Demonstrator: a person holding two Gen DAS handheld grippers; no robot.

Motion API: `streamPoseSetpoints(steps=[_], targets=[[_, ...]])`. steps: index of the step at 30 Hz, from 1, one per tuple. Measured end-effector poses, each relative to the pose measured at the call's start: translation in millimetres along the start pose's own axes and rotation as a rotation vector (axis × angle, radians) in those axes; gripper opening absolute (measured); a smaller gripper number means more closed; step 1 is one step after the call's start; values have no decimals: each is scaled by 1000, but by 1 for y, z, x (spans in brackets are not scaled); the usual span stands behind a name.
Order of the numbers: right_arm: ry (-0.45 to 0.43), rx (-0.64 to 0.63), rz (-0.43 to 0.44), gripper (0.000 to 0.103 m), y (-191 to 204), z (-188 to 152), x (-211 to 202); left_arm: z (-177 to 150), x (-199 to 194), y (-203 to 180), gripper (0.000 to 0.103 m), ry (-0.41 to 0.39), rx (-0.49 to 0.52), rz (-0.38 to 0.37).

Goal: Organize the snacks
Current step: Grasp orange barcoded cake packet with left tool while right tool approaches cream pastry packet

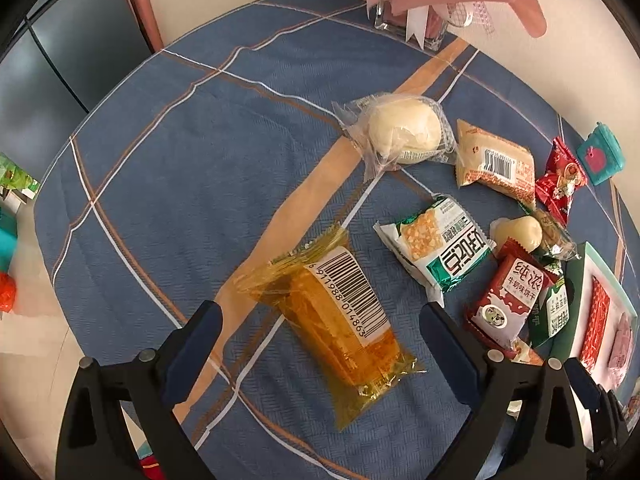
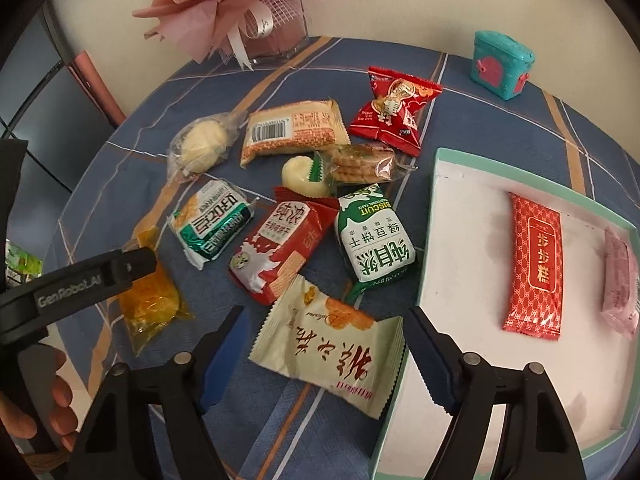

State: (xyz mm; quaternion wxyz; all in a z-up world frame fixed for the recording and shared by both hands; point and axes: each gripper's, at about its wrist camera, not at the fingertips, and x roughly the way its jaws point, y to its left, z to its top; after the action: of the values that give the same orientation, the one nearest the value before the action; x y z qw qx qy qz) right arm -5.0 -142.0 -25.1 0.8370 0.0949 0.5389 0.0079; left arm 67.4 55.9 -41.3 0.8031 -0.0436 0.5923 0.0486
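Note:
A clear yellow packet point(image 1: 340, 320) with a barcode lies on the blue plaid tablecloth point(image 1: 180, 200). My left gripper point(image 1: 320, 308) hangs open over it, one finger on either side, neither touching. In the right wrist view a cream packet point(image 2: 328, 344) with orange print lies between the fingers of my right gripper point(image 2: 326, 314). Its jaws stand wide and its pads do not press on the packet. Just right of it is a white box with a teal rim point(image 2: 434, 200), holding a red bar packet point(image 2: 534, 264) and a pink packet point(image 2: 620, 292).
Several more snacks lie mid-table: a wrapped white bun point(image 2: 202, 146), a beige packet point(image 2: 292, 128), a red packet point(image 2: 394, 108), and green-white point(image 2: 212, 224), red milk point(image 2: 280, 248) and green biscuit point(image 2: 372, 240) packets. A teal mini box point(image 2: 504, 64) and a glass vase point(image 2: 276, 36) of pink flowers stand at the back.

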Motion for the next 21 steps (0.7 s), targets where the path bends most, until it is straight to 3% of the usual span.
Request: streamPoseSetpoints(steps=[11,21], targets=[[46,-11,11,77,1,7,21,2,23,-1,89,67,5,-10],[91,58,92,77,-7,0,15,-12,29,-3,66,105,16,-53]])
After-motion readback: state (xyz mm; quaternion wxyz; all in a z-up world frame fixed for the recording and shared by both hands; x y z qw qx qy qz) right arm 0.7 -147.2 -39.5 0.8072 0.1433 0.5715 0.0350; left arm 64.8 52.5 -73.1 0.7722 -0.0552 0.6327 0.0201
